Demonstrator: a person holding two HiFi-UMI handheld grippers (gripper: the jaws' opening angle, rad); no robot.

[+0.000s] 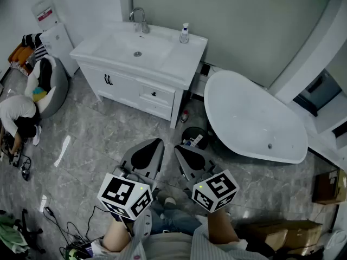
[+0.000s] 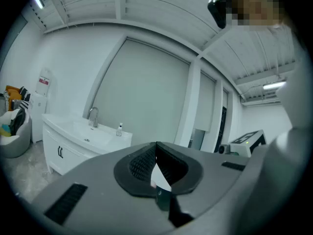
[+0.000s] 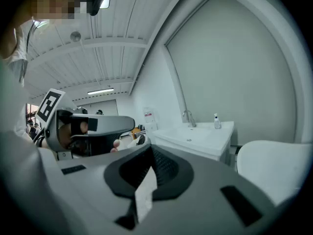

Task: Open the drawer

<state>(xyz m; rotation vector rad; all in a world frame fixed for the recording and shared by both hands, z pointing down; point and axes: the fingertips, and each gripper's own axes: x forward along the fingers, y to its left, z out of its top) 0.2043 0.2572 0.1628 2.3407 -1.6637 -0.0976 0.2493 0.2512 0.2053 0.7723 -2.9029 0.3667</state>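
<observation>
Ahead, white vanity (image 1: 122,85), drawer (image 1: 156,95) shut, on grey marble floor (image 1: 97,140) (left gripper (image 1: 158,142), right gripper (image 1: 177,147) both pressed together).

Cool, even, fairly bright light fills the head view, with a pale streak of glare on the glossy floor (image 1: 62,149) and soft, dark shadow pooling under the sink cabinet (image 1: 138,88) and the bathtub (image 1: 255,118). Both gripper views run dimmer and bluish and bend hard at the edges, the walls curving and the corners falling off into a black round frame. A ceiling light strip (image 2: 274,85) burns white in the left gripper view, and another strip (image 3: 100,91) glows in the right gripper view.
</observation>
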